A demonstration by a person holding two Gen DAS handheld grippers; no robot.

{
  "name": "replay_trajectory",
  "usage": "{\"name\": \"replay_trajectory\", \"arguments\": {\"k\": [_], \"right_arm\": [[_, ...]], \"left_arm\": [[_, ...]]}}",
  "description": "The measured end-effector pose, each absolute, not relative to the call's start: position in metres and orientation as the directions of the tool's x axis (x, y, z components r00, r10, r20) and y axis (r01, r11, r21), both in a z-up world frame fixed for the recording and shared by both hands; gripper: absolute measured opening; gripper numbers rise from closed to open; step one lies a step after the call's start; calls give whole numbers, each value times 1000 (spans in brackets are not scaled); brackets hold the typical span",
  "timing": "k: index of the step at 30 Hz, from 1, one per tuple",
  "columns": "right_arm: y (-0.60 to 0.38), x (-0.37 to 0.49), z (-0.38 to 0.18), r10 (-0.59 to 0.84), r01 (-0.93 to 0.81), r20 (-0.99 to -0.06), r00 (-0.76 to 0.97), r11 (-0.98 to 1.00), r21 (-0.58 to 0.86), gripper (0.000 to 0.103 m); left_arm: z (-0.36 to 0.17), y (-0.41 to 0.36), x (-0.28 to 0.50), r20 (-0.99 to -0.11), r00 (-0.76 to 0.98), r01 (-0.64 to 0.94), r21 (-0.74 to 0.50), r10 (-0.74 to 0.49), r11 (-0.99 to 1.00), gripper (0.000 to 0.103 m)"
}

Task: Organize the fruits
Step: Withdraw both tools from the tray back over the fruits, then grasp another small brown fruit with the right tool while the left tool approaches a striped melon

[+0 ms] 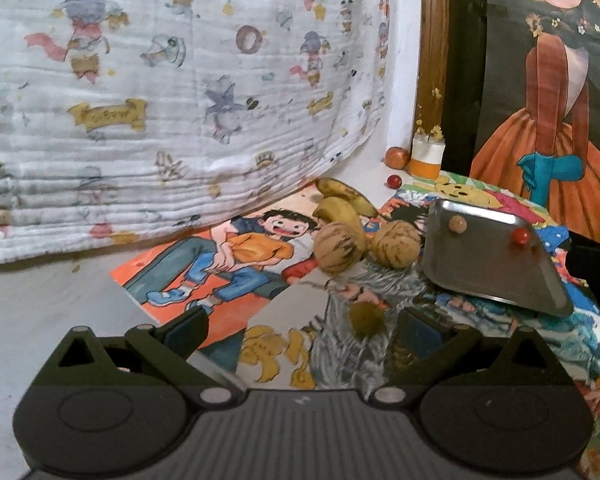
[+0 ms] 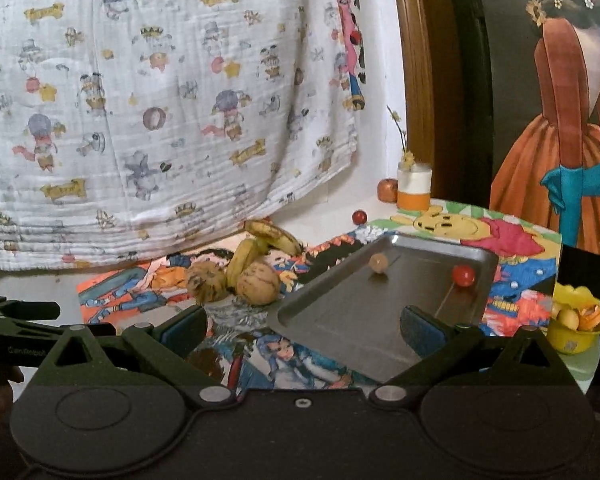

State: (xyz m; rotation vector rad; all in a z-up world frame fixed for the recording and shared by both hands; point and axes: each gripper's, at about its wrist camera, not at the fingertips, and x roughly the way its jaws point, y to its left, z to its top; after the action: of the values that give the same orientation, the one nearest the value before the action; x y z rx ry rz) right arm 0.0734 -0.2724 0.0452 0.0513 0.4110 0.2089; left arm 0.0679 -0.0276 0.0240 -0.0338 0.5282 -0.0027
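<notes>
Nearest my left lens is the left gripper (image 1: 302, 330), fingers spread wide and holding nothing; just ahead of them, at about one o'clock, a small brownish-green fruit (image 1: 366, 317) lies on the painted sheets (image 1: 204, 268), closer to the right fingertip than the left; it looks round, so I judge no long axis matters for the grasp, only a slight shift rightward. Beyond it, still at one o'clock, sit two striped round fruits (image 1: 340, 246) touching each other, with the bananas (image 1: 342, 196) behind them, their long axes running roughly ten to four; the metal tray (image 1: 496, 272) lies at two o'clock, carrying a tan ball (image 1: 457, 224) and a red ball (image 1: 521, 235).

My right gripper (image 2: 304, 330) is likewise released and empty, its right fingertip over the tray's near end; the tray fills twelve to two o'clock there, so I judge the left hand nearer the loose fruit and the right nearer the tray.

Writing: only a small maker's mark on the other gripper's body at the right view's left edge, too faint for me to read surely; the cloth's banner lettering is illegible.
</notes>
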Motion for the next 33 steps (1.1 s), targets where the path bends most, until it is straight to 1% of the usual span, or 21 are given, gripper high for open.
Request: {"name": "replay_trajectory", "arguments": {"k": [9,14,20,23,27,30,33], "right_arm": [[-260,69,23,226,-183,-449,864,973,139,102],[-259,66,19,232,-192,-456,859,972,133,102],[-263,62,16,236,-194,-466,853,972,136,102],[-262,59,14,229,-183,-469,853,973,141,102],[-260,55,16,218,-173,-448,867,975,139,102],[-260,54,16,217,-175,-459,862,976,132,102],[-253,54,16,206,-183,-471,858,978,95,102]], "left_arm": [[11,-7,60,-538,843,-34,-23,16,999,103],[7,1,61,-547,837,-45,-43,14,998,103],[7,-2,60,-538,843,-29,-30,8,999,103],[6,-2,60,-540,842,-20,-40,-5,999,103],[7,-1,61,-538,842,-5,-65,-31,998,103],[8,1,65,-533,845,12,-73,-49,997,103],[9,2,72,-532,844,30,-93,-75,995,103]]}}
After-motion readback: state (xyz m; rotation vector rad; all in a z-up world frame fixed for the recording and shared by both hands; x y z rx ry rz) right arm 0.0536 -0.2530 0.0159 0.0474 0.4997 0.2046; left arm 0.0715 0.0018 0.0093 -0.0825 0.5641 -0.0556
